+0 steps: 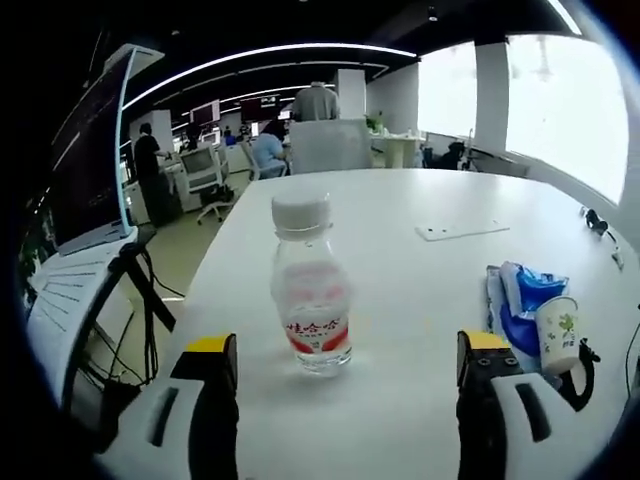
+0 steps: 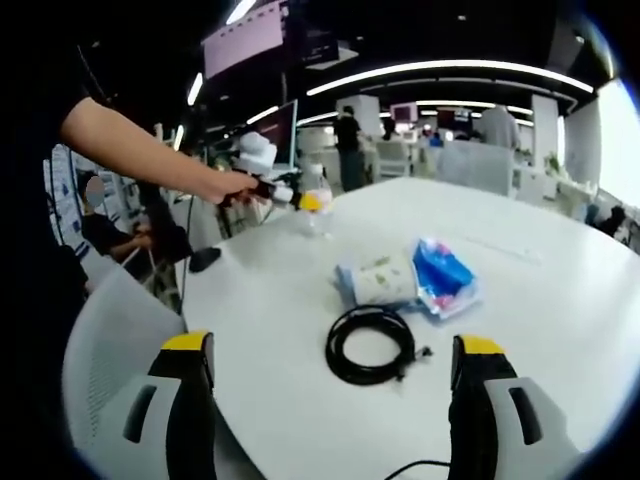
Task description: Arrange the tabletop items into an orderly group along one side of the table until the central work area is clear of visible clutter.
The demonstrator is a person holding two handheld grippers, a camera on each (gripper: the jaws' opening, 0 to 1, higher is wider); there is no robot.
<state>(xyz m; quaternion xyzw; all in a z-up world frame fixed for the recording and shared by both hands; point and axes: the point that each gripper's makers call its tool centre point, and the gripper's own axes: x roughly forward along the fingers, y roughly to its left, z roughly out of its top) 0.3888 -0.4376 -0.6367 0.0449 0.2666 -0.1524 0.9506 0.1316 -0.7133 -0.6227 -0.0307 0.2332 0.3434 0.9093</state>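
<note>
Left tool (image 1: pixel 340 375) released, jaws wide, water bottle (image 1: pixel 311 287) upright on white desk (image 1: pixel 420 290) just ahead between them, untouched. Right tool (image 2: pixel 330 375) released, apart from coiled black cable (image 2: pixel 370 345); beyond it paper cup (image 2: pixel 383 281) on side, touching blue packet (image 2: pixel 444 275)

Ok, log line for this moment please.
left tongs: open, bottle upright ahead between them | right tongs: open, above cable coil | cup, blue pack: touching, unmoved
</note>
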